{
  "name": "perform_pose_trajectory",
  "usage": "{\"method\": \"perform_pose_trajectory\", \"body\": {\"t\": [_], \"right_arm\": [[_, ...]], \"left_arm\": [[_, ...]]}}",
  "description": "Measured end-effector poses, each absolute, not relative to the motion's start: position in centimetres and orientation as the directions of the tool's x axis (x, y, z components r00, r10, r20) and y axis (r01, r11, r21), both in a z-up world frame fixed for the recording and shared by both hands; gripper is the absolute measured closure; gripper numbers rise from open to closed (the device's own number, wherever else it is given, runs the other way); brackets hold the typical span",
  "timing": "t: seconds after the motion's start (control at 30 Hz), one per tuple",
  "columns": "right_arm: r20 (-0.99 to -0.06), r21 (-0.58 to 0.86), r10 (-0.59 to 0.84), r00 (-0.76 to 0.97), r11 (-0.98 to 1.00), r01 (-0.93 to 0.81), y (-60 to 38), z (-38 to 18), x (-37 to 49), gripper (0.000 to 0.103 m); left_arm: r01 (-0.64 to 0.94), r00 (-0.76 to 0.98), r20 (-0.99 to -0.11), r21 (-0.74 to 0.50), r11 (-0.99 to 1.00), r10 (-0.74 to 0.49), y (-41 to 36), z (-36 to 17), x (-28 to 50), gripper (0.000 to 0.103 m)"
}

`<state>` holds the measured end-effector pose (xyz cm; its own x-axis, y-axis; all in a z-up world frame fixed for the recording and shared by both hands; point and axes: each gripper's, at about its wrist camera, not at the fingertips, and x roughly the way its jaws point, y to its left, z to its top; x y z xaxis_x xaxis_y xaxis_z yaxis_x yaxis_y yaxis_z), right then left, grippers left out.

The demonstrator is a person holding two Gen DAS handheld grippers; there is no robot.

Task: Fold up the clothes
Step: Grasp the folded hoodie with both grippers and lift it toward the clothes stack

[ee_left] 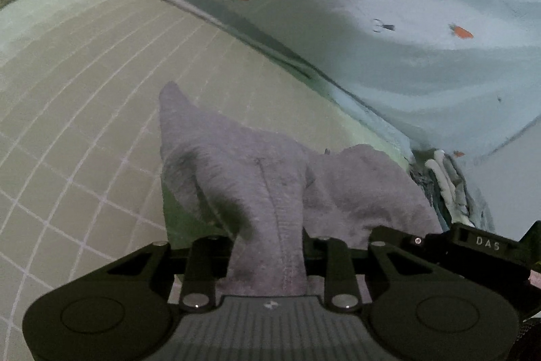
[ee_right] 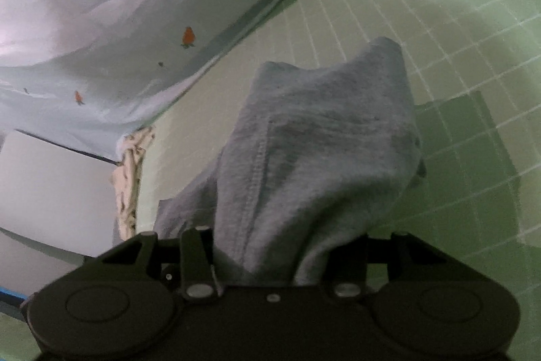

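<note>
both the left gripper (ee_left: 267,259) and right gripper (ee_right: 270,259) are clamped on the grey garment (ee_left: 270,178), held bunched above the green mat (ee_left: 84,124). no neat fold showing, so folding looks unfinished.

The left gripper (ee_left: 267,256) sat at six o'clock in its own wrist view, its black linkage arms drawn in close on either side of a bunch of grey garment (ee_left: 267,185) clamped between them. The right gripper (ee_right: 270,259) filled the same six o'clock spot in its view, jaws likewise closed on a fold of that grey cloth. In the left view, the right gripper's black body showed at four o'clock, just beside the left one.
</note>
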<state>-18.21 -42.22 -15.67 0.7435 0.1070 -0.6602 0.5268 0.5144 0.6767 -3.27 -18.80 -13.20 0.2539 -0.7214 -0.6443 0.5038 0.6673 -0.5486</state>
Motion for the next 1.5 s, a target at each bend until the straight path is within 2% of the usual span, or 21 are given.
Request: {"method": "perform_pose_trajectory", "body": {"t": [0.23,0.37,0.67,0.9,1.23,1.4,1.47,1.5], "right_arm": [[-0.583,0.733,0.063,0.81,0.47,0.492,-46.9,-14.3,-24.6,0.056],[-0.525,0.752,-0.028,0.851,0.452,0.479,-51.0,-12.4,-30.2,0.056],[-0.374,0.793,-0.236,0.897,0.42,0.441,-60.1,-8.3,-42.6,0.056],[-0.247,0.83,-0.387,0.889,0.388,0.4,-64.9,-6.0,-45.9,0.056],[-0.066,0.875,-0.584,0.809,0.356,0.328,-71.9,-2.8,-50.5,0.056],[-0.237,0.854,-0.616,0.751,0.236,0.463,-75.3,-5.9,-48.6,0.056],[-0.304,0.837,-0.622,0.721,0.187,0.514,-76.6,-7.1,-47.8,0.053],[-0.337,0.827,-0.624,0.705,0.162,0.538,-77.3,-7.7,-47.5,0.046]], "left_arm": [[0.627,0.243,-0.629,-0.48,0.614,-0.739,-25.9,-9.8,-7.5,0.074],[0.708,0.185,-0.628,-0.448,0.546,-0.756,-32.2,-7.4,-10.6,0.074],[0.852,0.054,-0.556,-0.408,0.329,-0.829,-45.8,-1.7,-17.1,0.074],[0.934,-0.049,-0.506,-0.328,0.14,-0.861,-54.6,3.7,-20.2,0.074],[0.971,-0.187,-0.497,-0.227,-0.08,-0.848,-71.2,9.8,-20.5,0.074],[0.974,-0.223,-0.467,-0.145,-0.174,-0.856,-81.1,11.5,-19.9,0.072],[0.982,-0.184,-0.461,-0.123,-0.143,-0.868,-85.0,10.2,-19.2,0.058],[0.987,-0.15,-0.462,-0.116,-0.108,-0.874,-86.9,9.0,-18.8,0.041]]}}
